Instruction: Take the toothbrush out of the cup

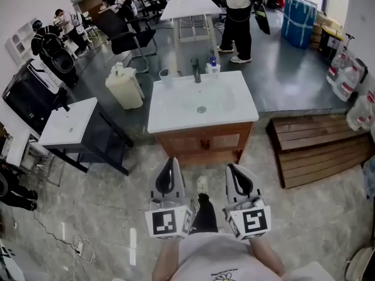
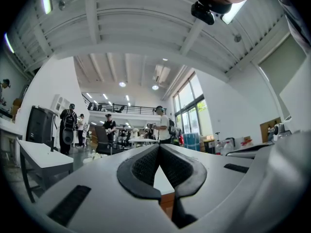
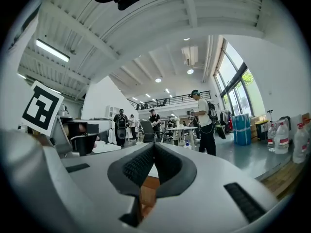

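A white washbasin top [image 1: 234, 107] on a wooden cabinet stands ahead of me in the head view. A small pale cup [image 1: 166, 76] sits at its back left corner, beside the dark tap [image 1: 196, 72]. The toothbrush is too small to make out. My left gripper [image 1: 170, 164] and right gripper [image 1: 237, 170] hang side by side in front of the cabinet, well short of the cup. Both are shut with nothing between the pads. In the left gripper view the left gripper [image 2: 159, 147] points level at the basin's edge. The right gripper [image 3: 153, 144] does the same in its own view.
A small white bottle [image 1: 212, 67] stands right of the tap. A beige bin [image 1: 124, 88] and a low white table [image 1: 70, 122] are to the left, a wooden pallet [image 1: 316, 148] to the right. A person [image 1: 237, 16] stands beyond the basin. Cables [image 1: 76, 244] lie on the floor.
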Available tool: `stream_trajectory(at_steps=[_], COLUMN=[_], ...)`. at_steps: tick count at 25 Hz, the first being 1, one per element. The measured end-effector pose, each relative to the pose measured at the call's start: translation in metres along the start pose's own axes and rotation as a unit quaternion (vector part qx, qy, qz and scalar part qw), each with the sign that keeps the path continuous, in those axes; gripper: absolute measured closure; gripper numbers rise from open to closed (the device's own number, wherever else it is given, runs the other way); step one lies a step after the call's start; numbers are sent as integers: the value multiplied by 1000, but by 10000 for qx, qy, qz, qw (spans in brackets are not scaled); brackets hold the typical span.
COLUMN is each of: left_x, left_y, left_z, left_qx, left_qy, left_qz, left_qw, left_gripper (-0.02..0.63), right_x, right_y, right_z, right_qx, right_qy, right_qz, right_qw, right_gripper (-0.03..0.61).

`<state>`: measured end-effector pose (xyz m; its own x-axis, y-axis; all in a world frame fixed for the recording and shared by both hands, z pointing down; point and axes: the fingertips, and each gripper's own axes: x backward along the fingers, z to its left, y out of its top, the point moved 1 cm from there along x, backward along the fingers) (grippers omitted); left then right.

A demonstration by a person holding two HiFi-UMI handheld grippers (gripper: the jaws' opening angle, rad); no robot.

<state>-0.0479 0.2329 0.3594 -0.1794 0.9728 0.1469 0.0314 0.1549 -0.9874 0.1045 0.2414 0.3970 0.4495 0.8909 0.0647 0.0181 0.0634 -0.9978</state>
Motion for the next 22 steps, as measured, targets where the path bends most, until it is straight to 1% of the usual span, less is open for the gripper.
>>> stream_trajectory(at_steps=[2, 4, 6, 11, 13, 17, 22], left_x=[-14, -32, -53, -111, -141, -208, -296], left_y=[-4, -9, -11, -18, -26, -29, -34], left_z=[3, 8, 12, 30, 43, 78, 130], left_qx=[0, 82, 88, 97, 159, 313, 147], left_qy=[-23, -25, -55, -86, -100, -21, 38], left_qz=[-20, -13, -37, -174, -151, -123, -175], left_qw=[10000, 10000, 9999, 9998, 9997, 9994, 9997], left_gripper=[597, 597, 597, 597, 597, 597, 597], right_x=[-15, -36, -58, -119, -151, -225, -326], right_y=[-1, 2, 6, 2, 2, 7, 15], right_z=[2, 3, -1, -22, -32, -56, -83], right_qx=[89, 280, 399, 512, 554, 588, 672], right_qy=[149, 323, 382, 331, 290, 185, 98], right_qz=[-46, -162, -252, -237, -211, -180, -123], right_qw=[9998, 9990, 9982, 9979, 9978, 9979, 9976], right_gripper=[567, 566, 566, 566, 566, 567, 568])
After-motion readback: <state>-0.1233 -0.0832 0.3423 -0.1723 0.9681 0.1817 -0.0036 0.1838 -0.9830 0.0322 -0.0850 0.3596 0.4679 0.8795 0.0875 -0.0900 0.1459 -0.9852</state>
